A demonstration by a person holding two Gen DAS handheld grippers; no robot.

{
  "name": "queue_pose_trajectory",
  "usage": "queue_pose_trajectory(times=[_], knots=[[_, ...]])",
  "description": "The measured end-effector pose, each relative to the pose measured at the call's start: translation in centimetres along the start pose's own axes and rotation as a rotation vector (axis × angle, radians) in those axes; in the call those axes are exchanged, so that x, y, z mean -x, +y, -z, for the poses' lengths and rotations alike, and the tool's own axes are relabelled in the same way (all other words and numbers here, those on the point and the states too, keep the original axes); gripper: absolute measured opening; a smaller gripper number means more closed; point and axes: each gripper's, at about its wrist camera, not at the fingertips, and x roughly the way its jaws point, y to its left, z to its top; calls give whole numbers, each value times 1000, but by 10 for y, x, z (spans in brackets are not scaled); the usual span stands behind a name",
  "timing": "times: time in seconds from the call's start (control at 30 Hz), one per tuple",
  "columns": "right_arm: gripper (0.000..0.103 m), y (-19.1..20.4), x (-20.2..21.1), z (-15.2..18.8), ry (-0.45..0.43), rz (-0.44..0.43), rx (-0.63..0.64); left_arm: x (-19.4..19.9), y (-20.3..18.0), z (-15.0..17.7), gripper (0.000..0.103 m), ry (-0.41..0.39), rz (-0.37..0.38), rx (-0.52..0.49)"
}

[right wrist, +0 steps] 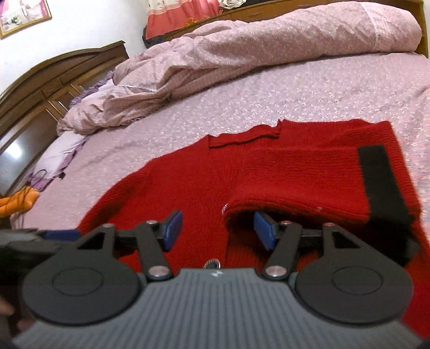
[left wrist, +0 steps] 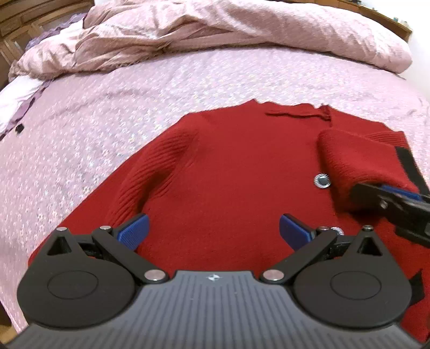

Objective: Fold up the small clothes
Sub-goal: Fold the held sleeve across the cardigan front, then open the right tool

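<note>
Sleeve folded over sweater

Right gripper (right wrist: 217, 231) parted at the folded sleeve (right wrist: 295, 185), apparently clear of the knit. Left gripper (left wrist: 213, 232) spread wide, empty, above the red sweater (left wrist: 228, 166), spread on the bed (left wrist: 134, 102).

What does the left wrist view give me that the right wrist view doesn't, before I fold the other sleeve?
Only the left wrist view: the unfolded left sleeve lying bent along the body, and a whole silver button.
Only the right wrist view: the wooden headboard, a framed picture, and the full black stripe.
Both: the red sweater on the pink bedsheet, the right sleeve folded across, both grippers open.
</note>
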Motion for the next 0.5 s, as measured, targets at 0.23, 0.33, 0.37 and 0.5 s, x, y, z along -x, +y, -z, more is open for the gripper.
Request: queue_pose_trajectory(times=[0.23, 0.33, 0.37, 0.5], knots=[[62, -19, 39, -1, -11, 63, -53, 8, -30, -14, 103, 2, 83, -49], [62, -35, 50, 1, -18, 99, -90, 8, -49, -19, 103, 4, 116, -82], [62, -40, 53, 1, -22, 113, -99, 9, -57, -20, 103, 5, 128, -95], [62, -61, 64, 5, -37, 167, -124, 8, -90, -25, 103, -9, 147, -168]])
